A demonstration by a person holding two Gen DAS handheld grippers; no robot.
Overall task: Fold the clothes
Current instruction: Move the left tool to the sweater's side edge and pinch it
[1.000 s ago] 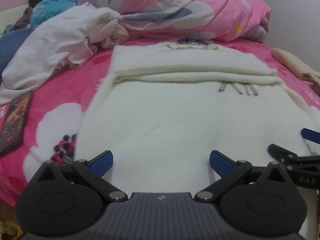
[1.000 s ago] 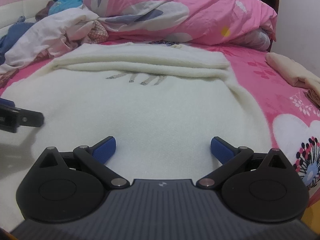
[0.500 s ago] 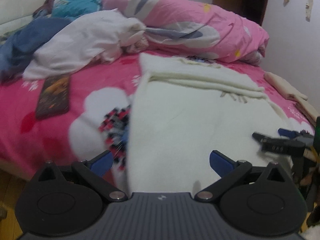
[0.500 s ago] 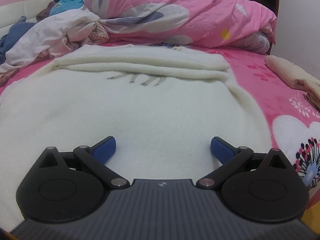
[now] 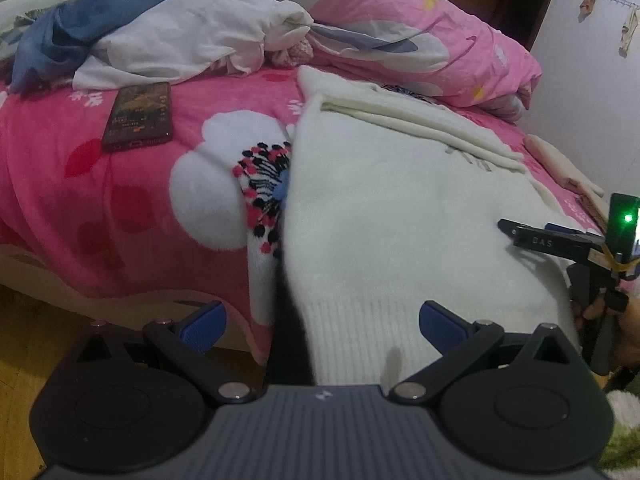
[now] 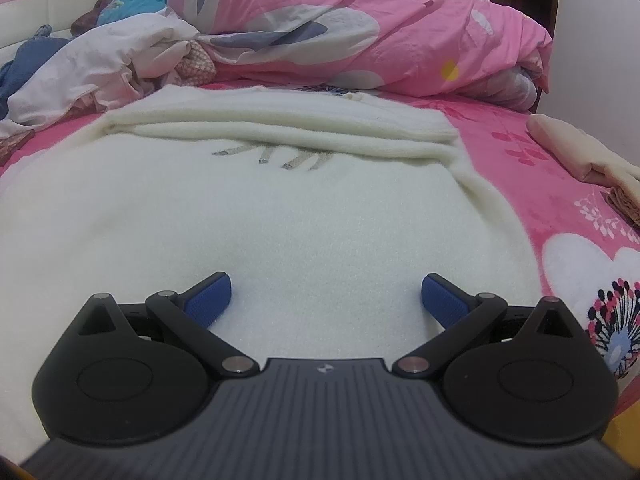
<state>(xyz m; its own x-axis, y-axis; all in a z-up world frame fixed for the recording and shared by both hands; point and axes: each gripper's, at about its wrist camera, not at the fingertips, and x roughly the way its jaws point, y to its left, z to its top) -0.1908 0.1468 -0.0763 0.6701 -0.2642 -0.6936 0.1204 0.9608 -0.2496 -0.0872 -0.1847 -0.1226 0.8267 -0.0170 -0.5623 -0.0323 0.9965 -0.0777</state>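
Tongs of both hands were held wide open, with nothing gripped between the blue pads. A cream sweater (image 5: 400,216) was spread flat on the pink flowered bed (image 5: 120,184), its sleeves folded across the upper part and its ribbed hem hanging at the bed's near edge. The left tongs (image 5: 322,322) were held at the hem's left corner, the right tongs (image 6: 326,300) low over the sweater's lower right part. A phone (image 5: 138,116) lay on the bed, left of the sweater.
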